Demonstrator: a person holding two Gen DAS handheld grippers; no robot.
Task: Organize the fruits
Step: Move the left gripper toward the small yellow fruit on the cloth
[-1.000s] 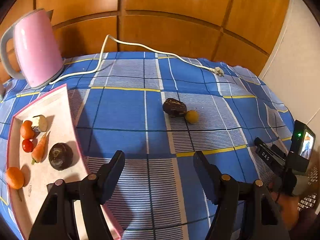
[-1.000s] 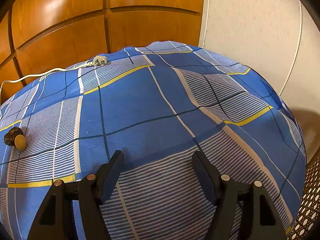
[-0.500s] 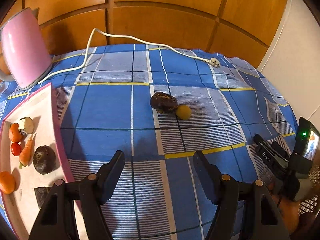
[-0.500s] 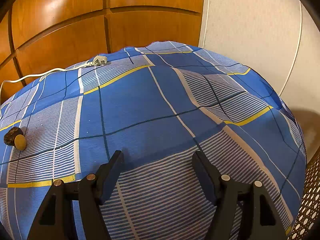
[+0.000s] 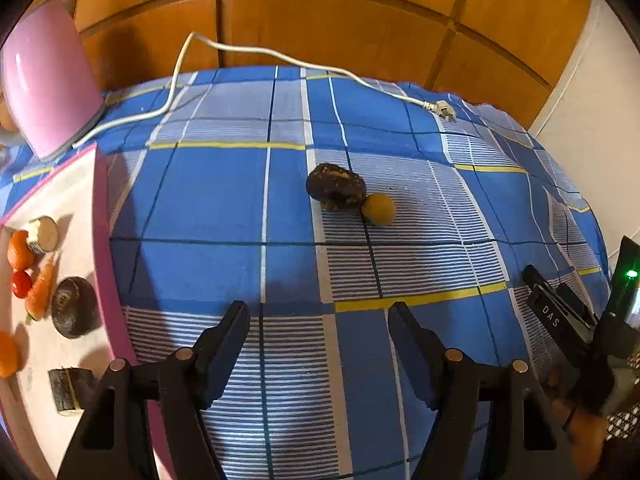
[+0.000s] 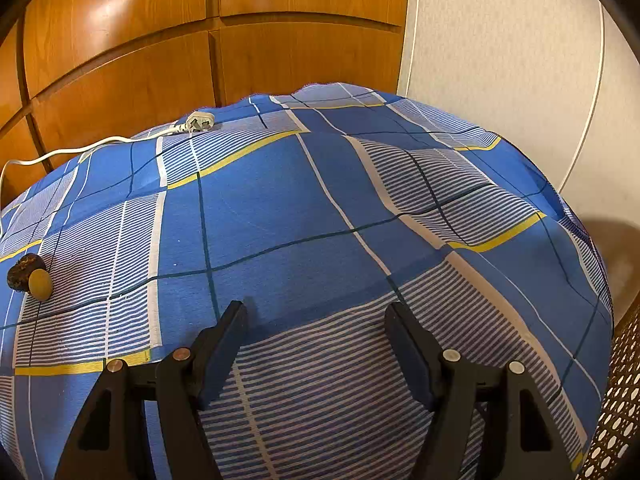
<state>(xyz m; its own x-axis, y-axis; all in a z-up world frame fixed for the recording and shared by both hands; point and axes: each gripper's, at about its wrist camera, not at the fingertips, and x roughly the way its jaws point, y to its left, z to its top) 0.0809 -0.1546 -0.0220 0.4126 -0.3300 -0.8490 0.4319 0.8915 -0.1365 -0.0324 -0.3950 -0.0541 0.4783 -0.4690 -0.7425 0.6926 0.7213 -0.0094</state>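
A dark brown fruit [image 5: 335, 186] lies on the blue checked cloth [image 5: 224, 200] with a small yellow fruit [image 5: 378, 209] touching its right side. Both also show at the far left of the right wrist view, the dark fruit [image 6: 20, 270] behind the yellow fruit [image 6: 40, 284]. My left gripper [image 5: 318, 320] is open and empty, above the cloth and short of the two fruits. My right gripper [image 6: 316, 318] is open and empty over bare cloth. It also shows at the right edge of the left wrist view [image 5: 568, 316]. A pink-rimmed tray [image 5: 102, 240] at the left holds several fruits and vegetables.
A pink kettle [image 5: 48, 84] stands at the back left. Its white cord [image 5: 256, 50] runs along the back to a plug [image 5: 442, 110], which also shows in the right wrist view [image 6: 198, 123]. Wooden panels stand behind. A wicker edge [image 6: 616, 412] is at the right.
My left gripper has swung right and forward, so the tray has slid to the left edge and the two fruits look nearer. The right gripper has not moved.
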